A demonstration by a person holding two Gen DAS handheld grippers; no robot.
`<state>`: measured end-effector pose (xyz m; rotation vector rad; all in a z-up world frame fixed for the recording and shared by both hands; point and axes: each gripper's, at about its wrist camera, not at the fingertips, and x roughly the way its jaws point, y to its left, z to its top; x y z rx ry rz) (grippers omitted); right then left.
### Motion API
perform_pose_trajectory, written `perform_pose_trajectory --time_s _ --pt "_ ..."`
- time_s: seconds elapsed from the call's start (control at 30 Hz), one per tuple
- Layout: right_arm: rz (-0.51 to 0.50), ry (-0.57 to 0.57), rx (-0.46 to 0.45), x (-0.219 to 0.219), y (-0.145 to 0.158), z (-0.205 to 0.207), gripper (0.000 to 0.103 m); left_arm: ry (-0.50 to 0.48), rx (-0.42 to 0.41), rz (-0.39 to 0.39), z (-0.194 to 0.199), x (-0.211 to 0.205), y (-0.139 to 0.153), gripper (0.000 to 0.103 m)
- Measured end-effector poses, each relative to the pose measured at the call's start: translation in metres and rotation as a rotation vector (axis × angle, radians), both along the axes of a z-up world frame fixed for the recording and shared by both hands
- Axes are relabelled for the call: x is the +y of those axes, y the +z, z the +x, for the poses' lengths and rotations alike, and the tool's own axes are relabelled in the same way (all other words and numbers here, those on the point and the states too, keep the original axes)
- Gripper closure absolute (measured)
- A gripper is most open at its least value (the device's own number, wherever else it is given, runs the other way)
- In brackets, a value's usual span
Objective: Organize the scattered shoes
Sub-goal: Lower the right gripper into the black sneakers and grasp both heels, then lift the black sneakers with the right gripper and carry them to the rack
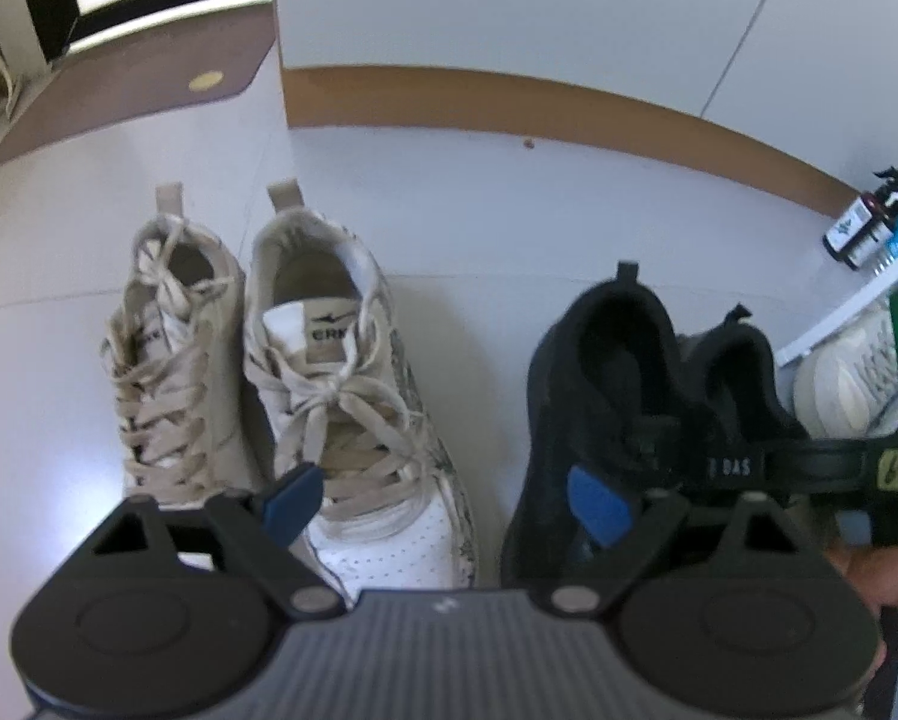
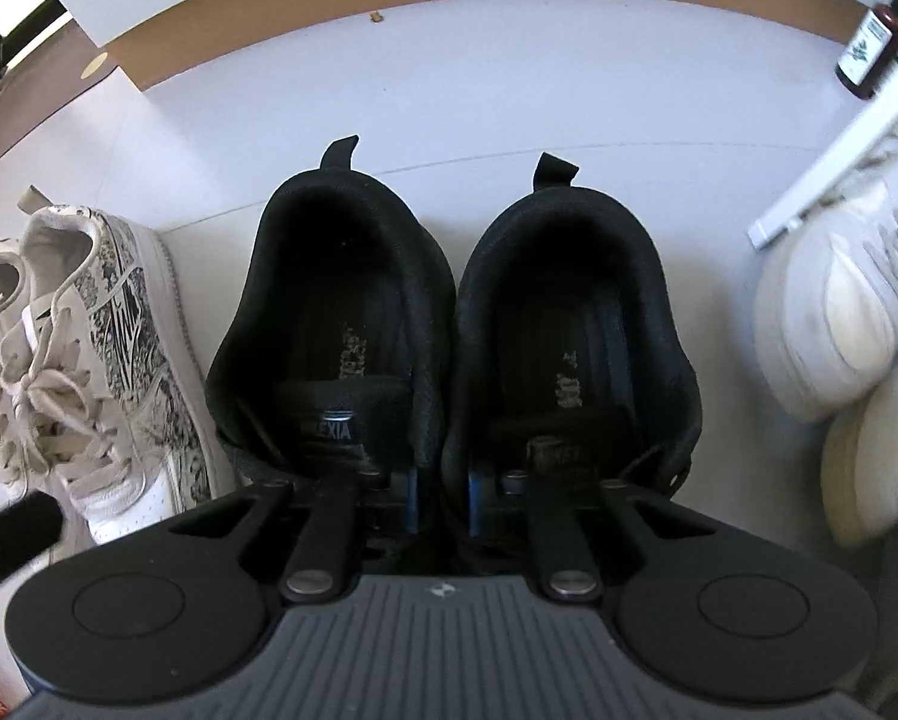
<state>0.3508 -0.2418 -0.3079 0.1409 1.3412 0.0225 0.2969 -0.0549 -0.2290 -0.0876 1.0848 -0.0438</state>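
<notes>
Two black slip-on shoes (image 2: 329,276) (image 2: 575,276) stand side by side on the white floor, heels pointing away. My right gripper (image 2: 443,498) points down between them, one finger inside each shoe, shut on their two touching inner walls near the tongues. In the left wrist view a pair of beige laced sneakers (image 1: 167,372) (image 1: 353,396) stands paired to the left of the black shoes (image 1: 593,372). My left gripper (image 1: 446,501) hangs open above the toe of the right beige sneaker, with nothing between its blue pads (image 1: 293,498).
A white cabinet with a wooden plinth (image 1: 509,102) runs along the back. A brown mat (image 1: 137,78) lies at the far left. To the right are a dark bottle (image 2: 869,54), a white rack edge (image 2: 821,180) and two white sneakers (image 2: 833,312).
</notes>
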Motion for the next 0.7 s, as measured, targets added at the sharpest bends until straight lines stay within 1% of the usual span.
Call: perform_pose_trajectory --time_s 0.07,0.13,0.23,0.37,0.5,0.7 --pt "0.008 -0.01 -0.004 -0.002 0.004 -0.003 0.087 -0.016 -0.012 0.032 -0.008 0.004 0.006 0.012" --pt "0.03 -0.046 -0.013 -0.006 0.016 -0.009 0.087 -0.032 -0.024 0.064 -0.016 0.009 0.012 0.012" --pt "0.05 -0.063 -0.039 -0.009 0.031 -0.016 0.088 -0.021 -0.037 0.081 -0.025 0.018 0.023 0.012" --pt "0.069 -0.059 -0.085 -0.01 0.053 -0.025 0.088 -0.004 -0.067 0.065 -0.037 0.025 0.041 0.012" --pt "0.081 -0.064 -0.124 -0.012 0.073 -0.034 0.088 -0.019 -0.098 0.066 -0.047 0.022 0.056 0.012" --pt "0.061 -0.053 -0.186 -0.018 0.104 -0.047 0.088 -0.034 -0.132 0.051 -0.057 0.013 0.074 0.012"
